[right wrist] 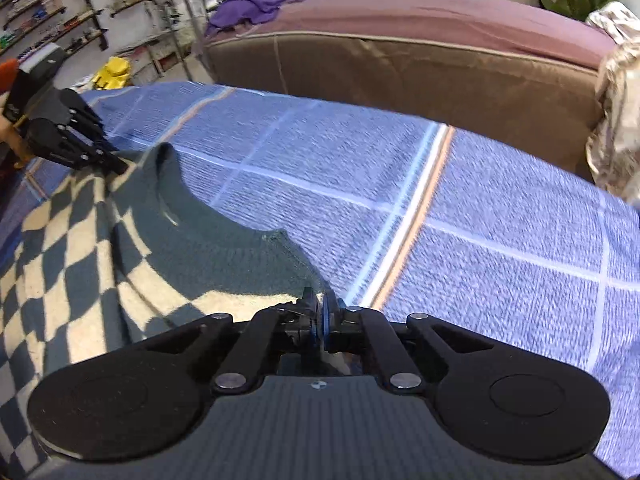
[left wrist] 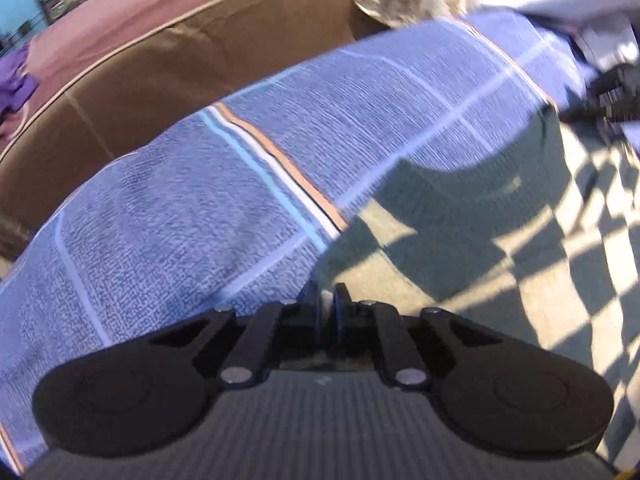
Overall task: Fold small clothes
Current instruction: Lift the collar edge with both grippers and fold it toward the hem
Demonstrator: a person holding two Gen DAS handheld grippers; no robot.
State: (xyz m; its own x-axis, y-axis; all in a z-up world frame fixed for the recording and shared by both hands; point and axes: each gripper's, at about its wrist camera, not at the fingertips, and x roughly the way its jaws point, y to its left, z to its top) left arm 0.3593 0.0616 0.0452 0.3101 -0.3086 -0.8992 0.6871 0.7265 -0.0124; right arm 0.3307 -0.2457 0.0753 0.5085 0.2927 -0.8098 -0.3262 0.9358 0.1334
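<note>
A small sweater with a green-and-cream check and a plain dark green collar lies on a blue plaid cloth. My left gripper is shut on the sweater's shoulder edge at one side of the collar. In the right wrist view, the left gripper shows at the far left with its tips on the fabric. My right gripper is shut on the other shoulder edge, beside the collar. In the left wrist view, the right gripper is a dark blur at the far right.
Behind the blue cloth stands a brown cushioned piece with a maroon cover and a purple cloth on top. Shiny beige fabric hangs at the right. Shelves and a yellow object fill the back left.
</note>
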